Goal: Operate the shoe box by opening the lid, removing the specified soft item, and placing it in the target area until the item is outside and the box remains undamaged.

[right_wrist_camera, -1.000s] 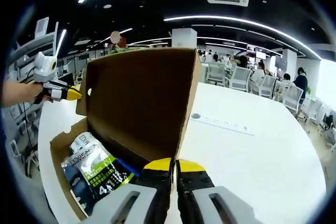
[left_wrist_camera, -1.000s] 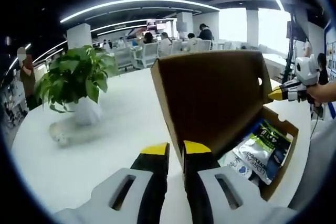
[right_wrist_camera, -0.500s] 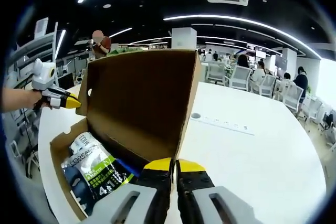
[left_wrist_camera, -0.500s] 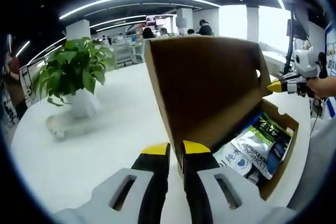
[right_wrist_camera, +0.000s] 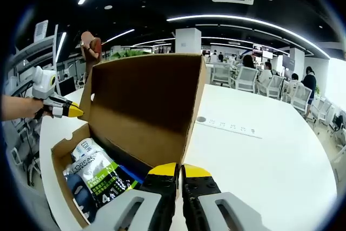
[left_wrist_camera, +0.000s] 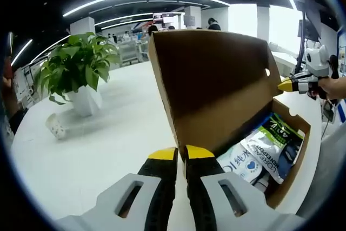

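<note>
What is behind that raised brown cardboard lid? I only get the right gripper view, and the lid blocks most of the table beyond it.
Observer: The left gripper view looks past the raised brown cardboard lid. A leafy green plant in a white pot stands on the white table.
Operator: And inside the box? I can make out a green-and-white pouch.
Observer: From the left gripper view, a white pouch with a blue heart printed on it lies right beside that green-and-white pouch.
</note>
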Available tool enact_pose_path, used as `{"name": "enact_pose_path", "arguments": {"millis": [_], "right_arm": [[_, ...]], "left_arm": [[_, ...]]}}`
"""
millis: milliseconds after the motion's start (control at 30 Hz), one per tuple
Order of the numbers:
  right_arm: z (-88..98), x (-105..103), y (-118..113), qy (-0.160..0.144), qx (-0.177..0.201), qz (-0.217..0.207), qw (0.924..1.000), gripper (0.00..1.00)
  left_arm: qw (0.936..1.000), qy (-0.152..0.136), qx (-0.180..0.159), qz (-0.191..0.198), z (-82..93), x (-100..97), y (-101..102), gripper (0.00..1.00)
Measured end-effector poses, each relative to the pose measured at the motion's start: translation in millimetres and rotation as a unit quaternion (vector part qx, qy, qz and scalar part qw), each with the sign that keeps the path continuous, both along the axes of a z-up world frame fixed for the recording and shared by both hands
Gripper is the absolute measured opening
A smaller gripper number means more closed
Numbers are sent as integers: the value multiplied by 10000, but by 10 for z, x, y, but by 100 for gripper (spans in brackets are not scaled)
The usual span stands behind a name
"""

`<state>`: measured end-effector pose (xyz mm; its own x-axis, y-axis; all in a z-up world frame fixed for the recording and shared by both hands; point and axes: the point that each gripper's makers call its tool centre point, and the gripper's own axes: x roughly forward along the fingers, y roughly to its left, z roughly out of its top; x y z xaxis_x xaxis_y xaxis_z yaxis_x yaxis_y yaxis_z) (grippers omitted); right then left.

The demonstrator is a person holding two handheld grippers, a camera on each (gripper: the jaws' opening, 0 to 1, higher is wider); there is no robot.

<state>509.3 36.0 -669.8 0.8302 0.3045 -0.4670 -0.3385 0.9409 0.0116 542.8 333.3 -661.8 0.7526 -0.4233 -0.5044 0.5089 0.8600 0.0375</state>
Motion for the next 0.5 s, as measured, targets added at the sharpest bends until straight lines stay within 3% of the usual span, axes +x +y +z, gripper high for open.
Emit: {"name": "enact_pose_path", "arguments": {"millis": [500], "right_arm": [[-12, 52, -3, 31, -10, 2, 10000, 0]], "left_arm": [[10000, 41, -11, 39, -13, 67, 9, 3]]}}
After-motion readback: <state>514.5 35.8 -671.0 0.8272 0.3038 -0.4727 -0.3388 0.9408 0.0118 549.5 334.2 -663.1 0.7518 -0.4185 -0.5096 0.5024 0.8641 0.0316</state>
